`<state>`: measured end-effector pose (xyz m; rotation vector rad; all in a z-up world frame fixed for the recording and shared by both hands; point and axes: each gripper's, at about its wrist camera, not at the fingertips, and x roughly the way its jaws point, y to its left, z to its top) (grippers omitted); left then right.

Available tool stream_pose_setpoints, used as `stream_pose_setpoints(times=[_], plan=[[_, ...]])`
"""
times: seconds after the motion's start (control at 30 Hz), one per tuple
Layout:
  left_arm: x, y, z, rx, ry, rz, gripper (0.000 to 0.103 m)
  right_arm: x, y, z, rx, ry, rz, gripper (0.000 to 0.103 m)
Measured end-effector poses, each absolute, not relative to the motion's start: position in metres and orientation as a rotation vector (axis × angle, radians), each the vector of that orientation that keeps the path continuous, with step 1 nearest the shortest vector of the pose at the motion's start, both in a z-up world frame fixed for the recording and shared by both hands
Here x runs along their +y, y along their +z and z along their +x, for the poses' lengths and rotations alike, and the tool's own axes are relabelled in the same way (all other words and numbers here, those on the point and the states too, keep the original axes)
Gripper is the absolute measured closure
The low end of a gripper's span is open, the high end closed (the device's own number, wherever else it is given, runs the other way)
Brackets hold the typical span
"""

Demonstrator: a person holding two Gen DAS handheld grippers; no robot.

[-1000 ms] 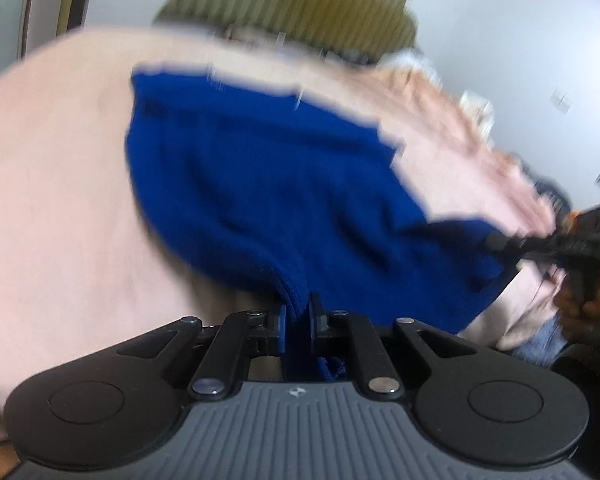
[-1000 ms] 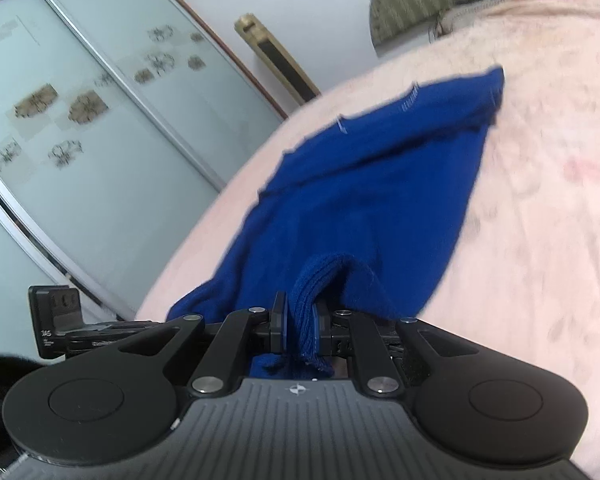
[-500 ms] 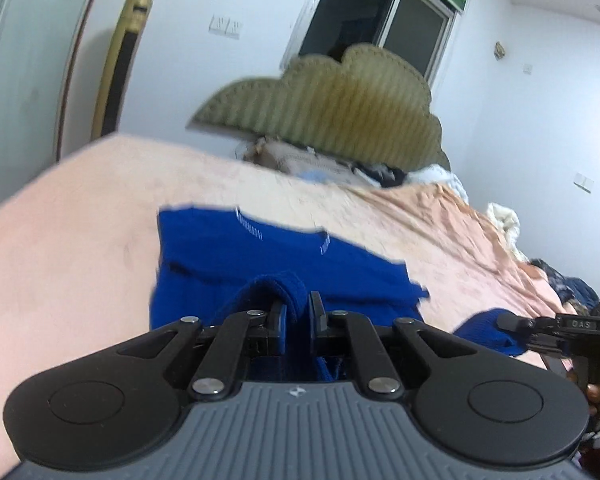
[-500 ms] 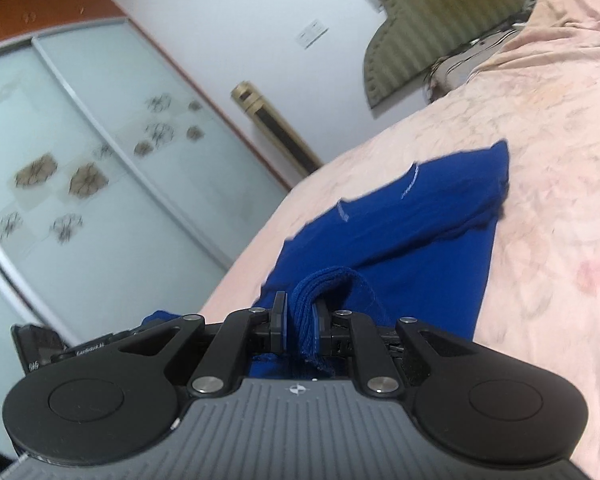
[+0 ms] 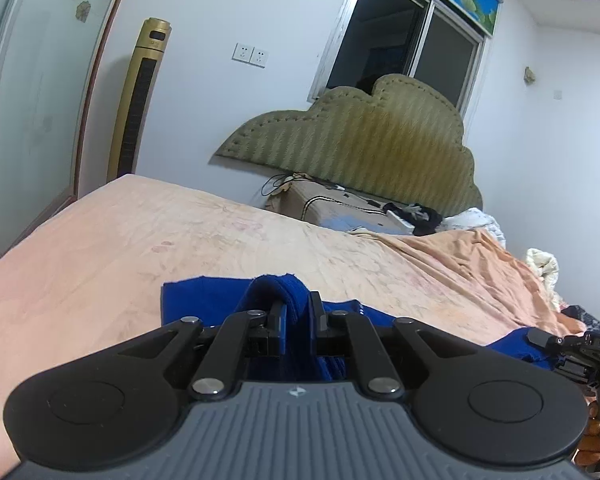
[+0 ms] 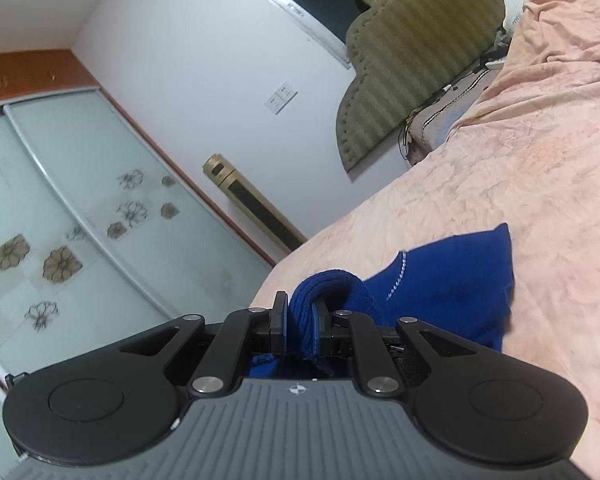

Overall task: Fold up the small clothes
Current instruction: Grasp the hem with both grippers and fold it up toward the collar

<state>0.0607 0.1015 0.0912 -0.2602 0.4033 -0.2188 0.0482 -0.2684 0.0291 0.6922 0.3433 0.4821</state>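
A small dark blue knit garment (image 5: 204, 300) lies on the pink bed sheet (image 5: 100, 248). My left gripper (image 5: 296, 312) is shut on a bunched edge of it, lifted off the bed. In the right wrist view the same blue garment (image 6: 452, 280) stretches toward the bed's middle, and my right gripper (image 6: 300, 316) is shut on another folded edge of it. The right gripper (image 5: 572, 344) and the hand holding it also show at the right edge of the left wrist view. Most of the garment is hidden below both gripper bodies.
A green padded headboard (image 5: 364, 140) stands at the far end with a box (image 5: 332, 204) and loose clothes (image 5: 476, 216) before it. A gold tower fan (image 5: 140, 96) and a sliding wardrobe (image 6: 60, 220) line the left wall. A rumpled orange blanket (image 5: 480, 264) covers the bed's right side.
Both grippers have risen and tilted up while holding the garment's edges, carrying them toward the headboard. The flat blue cloth now shows far less in both views, and the room's walls have come into sight.
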Motion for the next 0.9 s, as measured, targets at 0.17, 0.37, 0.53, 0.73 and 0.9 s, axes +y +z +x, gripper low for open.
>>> stream_pose_setpoints(times=[0.17, 0.37, 0.53, 0.73, 0.9], plan=[[0.097, 0.091, 0.084, 0.418, -0.195, -0.217, 0.093, -0.263, 0.023, 0.077, 0.346, 0.457, 0.695, 0.087], [0.092, 0.085, 0.125, 0.449, -0.166, -0.189, 0.093, -0.262, 0.014, 0.111, 0.367, 0.426, 0.709, 0.087], [0.085, 0.074, 0.164, 0.486, -0.140, -0.161, 0.093, -0.263, 0.003, 0.144, 0.395, 0.395, 0.721, 0.087], [0.080, 0.045, 0.212, 0.575, -0.100, -0.144, 0.093, -0.265, -0.019, 0.186, 0.467, 0.360, 0.770, 0.087], [0.081, 0.021, 0.244, 0.658, -0.090, -0.154, 0.093, -0.260, -0.038, 0.213, 0.537, 0.317, 0.770, 0.086]])
